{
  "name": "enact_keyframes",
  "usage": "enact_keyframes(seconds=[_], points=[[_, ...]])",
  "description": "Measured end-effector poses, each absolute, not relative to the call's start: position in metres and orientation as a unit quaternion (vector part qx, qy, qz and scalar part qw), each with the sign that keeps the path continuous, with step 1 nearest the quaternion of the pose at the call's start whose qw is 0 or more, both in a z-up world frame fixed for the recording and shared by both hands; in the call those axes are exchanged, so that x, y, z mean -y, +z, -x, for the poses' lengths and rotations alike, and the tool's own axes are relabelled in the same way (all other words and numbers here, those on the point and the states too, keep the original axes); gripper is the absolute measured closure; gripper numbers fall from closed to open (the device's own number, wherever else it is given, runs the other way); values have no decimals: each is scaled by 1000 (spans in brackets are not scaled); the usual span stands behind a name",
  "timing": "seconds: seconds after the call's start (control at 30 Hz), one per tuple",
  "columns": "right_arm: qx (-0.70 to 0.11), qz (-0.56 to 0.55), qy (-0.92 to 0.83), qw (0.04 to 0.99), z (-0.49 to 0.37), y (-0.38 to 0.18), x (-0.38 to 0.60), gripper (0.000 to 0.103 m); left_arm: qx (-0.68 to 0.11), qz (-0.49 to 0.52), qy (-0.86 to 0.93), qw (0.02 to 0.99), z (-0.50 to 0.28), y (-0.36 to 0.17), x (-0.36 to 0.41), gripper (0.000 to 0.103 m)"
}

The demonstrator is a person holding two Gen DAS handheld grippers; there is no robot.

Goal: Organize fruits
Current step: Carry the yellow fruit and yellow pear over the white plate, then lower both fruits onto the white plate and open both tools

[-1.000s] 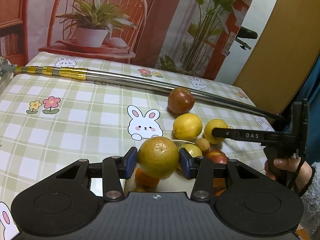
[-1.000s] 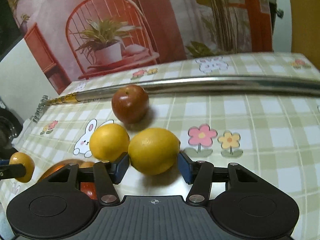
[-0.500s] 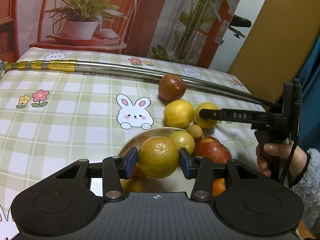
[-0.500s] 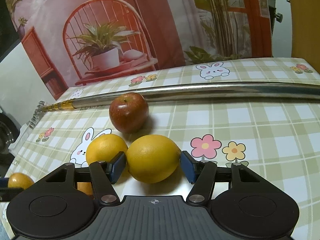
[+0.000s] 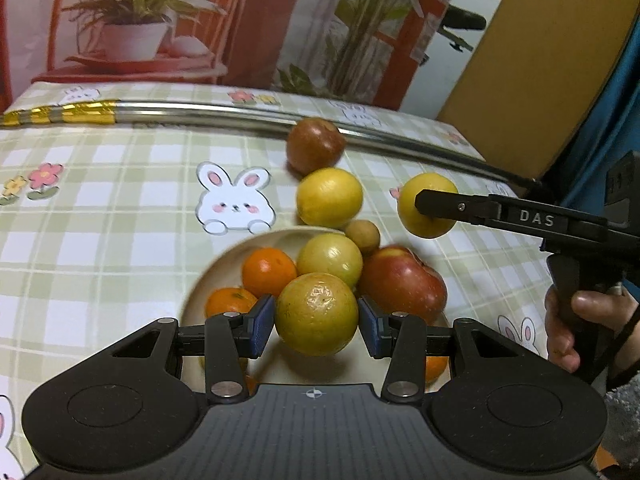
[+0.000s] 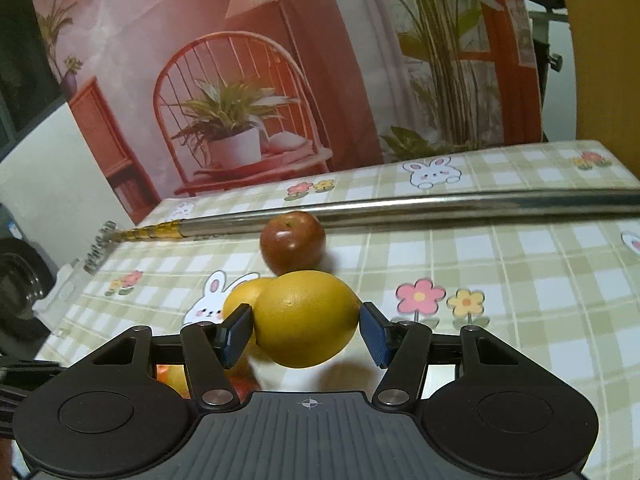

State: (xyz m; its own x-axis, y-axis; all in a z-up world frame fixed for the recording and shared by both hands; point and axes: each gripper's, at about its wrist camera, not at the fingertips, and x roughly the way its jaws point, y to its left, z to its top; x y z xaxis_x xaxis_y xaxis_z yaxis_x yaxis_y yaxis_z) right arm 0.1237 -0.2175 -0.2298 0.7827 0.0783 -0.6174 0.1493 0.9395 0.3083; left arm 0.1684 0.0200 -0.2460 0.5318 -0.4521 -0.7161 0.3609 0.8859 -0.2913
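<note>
My left gripper (image 5: 317, 322) is shut on a yellow-orange citrus (image 5: 316, 314) and holds it above a cream plate (image 5: 218, 276). The plate holds oranges (image 5: 269, 271), a yellow-green fruit (image 5: 330, 258), a red apple (image 5: 400, 284) and a small tan fruit (image 5: 362, 233). My right gripper (image 6: 306, 330) is shut on a lemon (image 6: 307, 318) and holds it off the table; it also shows in the left wrist view (image 5: 428, 205). A second lemon (image 5: 329, 197) and a dark red apple (image 5: 315, 145) lie on the cloth behind the plate.
A long metal pole (image 5: 248, 114) with a gold-taped end lies across the back of the checked tablecloth (image 5: 100, 216). A printed backdrop stands behind the table. A brown board (image 5: 532, 72) stands at the back right.
My left gripper has risen and pulled back over the plate with its citrus. My right gripper has closed on the lemon and lifted it off the table.
</note>
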Motion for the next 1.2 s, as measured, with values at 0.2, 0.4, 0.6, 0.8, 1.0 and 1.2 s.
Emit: enact_keyframes(seconds=[0.2, 0.4, 0.6, 0.8, 1.0, 1.2], points=[[-330, -177, -18, 927, -110, -230, 214, 49, -434, 26, -226, 872, -170, -253, -12, 55], [-326, -179, -17, 928, -105, -228, 214, 49, -436, 12, -219, 873, -172, -254, -9, 55], [-324, -177, -17, 929, -103, -228, 212, 49, -435, 13, -220, 873, -179, -257, -5, 55], [-325, -180, -20, 928, -100, -229, 213, 48, -430, 20, -230, 873, -177, -255, -6, 52], [-328, -182, -19, 927, -95, -229, 211, 49, -411, 22, -231, 881, -171, -240, -9, 49], [-327, -178, -12, 928, -86, -224, 203, 49, -396, 47, -205, 894, -163, -222, -29, 49]])
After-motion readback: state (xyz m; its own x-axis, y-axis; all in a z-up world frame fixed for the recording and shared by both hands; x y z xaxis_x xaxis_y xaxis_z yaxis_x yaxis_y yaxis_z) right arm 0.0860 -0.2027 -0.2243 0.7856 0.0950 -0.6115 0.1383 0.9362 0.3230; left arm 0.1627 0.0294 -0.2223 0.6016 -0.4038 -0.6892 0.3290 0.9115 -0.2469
